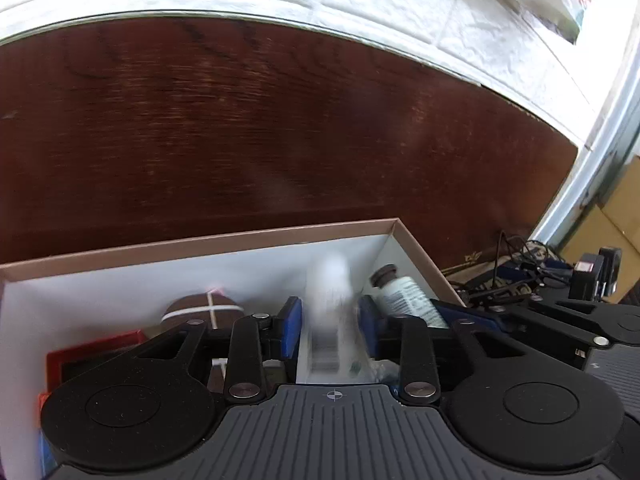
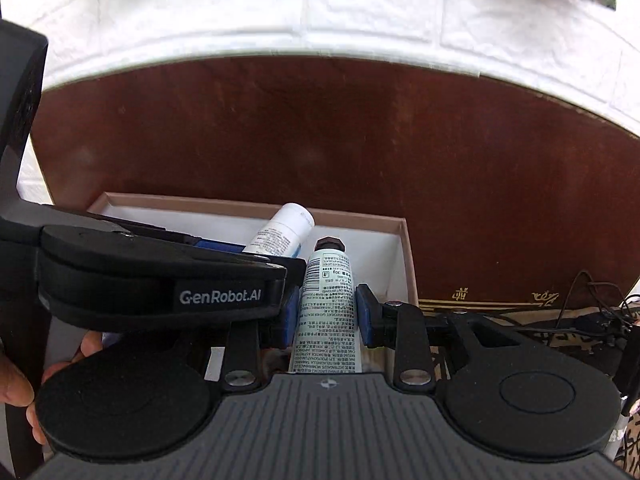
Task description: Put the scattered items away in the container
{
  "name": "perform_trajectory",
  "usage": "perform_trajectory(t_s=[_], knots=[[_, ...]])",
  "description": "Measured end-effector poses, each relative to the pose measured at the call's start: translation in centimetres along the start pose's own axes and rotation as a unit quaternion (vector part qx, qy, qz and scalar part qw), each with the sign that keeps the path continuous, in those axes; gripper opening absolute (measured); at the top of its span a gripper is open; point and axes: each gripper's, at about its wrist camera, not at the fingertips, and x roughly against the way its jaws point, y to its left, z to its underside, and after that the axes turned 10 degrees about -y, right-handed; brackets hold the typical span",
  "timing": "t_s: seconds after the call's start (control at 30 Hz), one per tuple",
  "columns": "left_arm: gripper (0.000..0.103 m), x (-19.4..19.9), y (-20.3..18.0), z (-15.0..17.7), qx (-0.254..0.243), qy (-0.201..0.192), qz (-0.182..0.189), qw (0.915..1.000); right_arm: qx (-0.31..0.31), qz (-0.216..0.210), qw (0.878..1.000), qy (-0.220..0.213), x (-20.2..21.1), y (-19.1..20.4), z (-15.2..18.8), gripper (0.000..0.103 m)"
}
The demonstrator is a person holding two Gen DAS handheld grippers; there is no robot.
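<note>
One container: open box (image 1: 200,246), brown rim, white inside, sitting on the dark wood table (image 1: 240,120) near its right end, white brick-pattern wall (image 1: 420,20) behind. Both grippers are over the box's right end, side by side. Left gripper (image 1: 330,326): one white bottle (image 1: 330,300) between its blue pads, motion-blurred in the left wrist view; in the right wrist view the same bottle (image 2: 286,230) pokes out past the left gripper (image 2: 260,254), cap tilted toward the box's far wall. Gaps seem to show either side of the bottle, but the blur is too heavy, so can't tell whether that claw is gripping or let go. Right gripper (image 2: 327,312): clenched on one pale green tube (image 2: 328,312) with a dark cap and printed text, pads flat against both its sides, cap pointing into the box's far right corner; the tube (image 1: 408,296) also shows from the left wrist. Already in the box, left half: one round brown item with white cross bands (image 1: 204,310), one red-edged flat item (image 1: 96,356) in front of it. Count in or over the box: 1 bottle, 1 tube, 1 round item, 1 red item. Off the box, at the table's right end: one tangle of black cables (image 1: 516,268). A person's fingers (image 2: 20,388) show at the lower left of the right wrist view.
</note>
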Motion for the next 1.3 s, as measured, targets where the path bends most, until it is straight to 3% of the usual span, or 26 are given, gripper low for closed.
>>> perform_trajectory(t_s=[0.07,0.1,0.13,0.17,0.2,0.23,0.27,0.5,0.73,0.87,1.0,1.1,1.3], knots=[[0.049,-0.2,-0.2,0.1,-0.012,-0.006,-0.008,0.9999,-0.006,-0.001,1.000,0.002,-0.7,-0.2,0.3,0.035],[0.060,-0.3,-0.2,0.2,-0.017,-0.006,-0.015,0.9997,-0.009,0.000,1.000,0.002,-1.0,-0.3,0.4,0.035],[0.085,-0.5,-0.2,0.2,-0.020,-0.005,-0.026,0.9994,-0.012,0.002,1.000,0.004,-1.3,-0.3,0.5,0.036],[0.097,-0.5,0.1,0.2,-0.018,-0.003,-0.029,0.9994,-0.012,0.006,1.000,0.008,-1.6,-0.4,0.6,0.036],[0.103,-0.5,0.4,0.3,-0.010,-0.006,-0.029,0.9995,-0.011,0.004,1.000,0.015,-1.8,-0.5,0.7,0.043],[0.103,-0.2,0.7,0.5,0.000,-0.016,-0.027,0.9995,-0.012,0.000,1.000,0.016,-1.8,-0.6,0.8,0.068],[0.103,-0.2,1.0,0.6,0.008,-0.017,-0.027,0.9994,-0.012,0.003,1.000,0.009,-1.6,-0.6,1.0,0.078],[0.103,1.4,1.8,1.3,0.024,-0.011,-0.043,0.9987,-0.011,-0.008,1.000,0.011,-0.4,-0.3,1.7,0.085],[0.103,7.5,1.2,1.8,0.001,-0.047,-0.063,0.9969,-0.007,0.005,1.000,0.002,3.6,0.9,1.3,0.097],[0.103,12.4,0.0,3.2,-0.041,-0.081,-0.099,0.9909,-0.006,0.003,1.000,-0.008,7.4,2.0,1.2,0.099],[0.103,17.1,-1.4,5.5,-0.082,-0.089,-0.138,0.9830,-0.009,-0.001,1.000,-0.017,11.8,3.8,2.1,0.100],[0.103,20.7,-2.2,7.6,-0.099,-0.099,-0.143,0.9798,-0.005,0.000,1.000,-0.020,15.3,5.3,3.3,0.101],[0.103,26.5,-2.0,11.6,-0.079,-0.100,-0.139,0.9821,0.011,0.013,0.999,-0.028,22.3,9.1,6.7,0.102]])
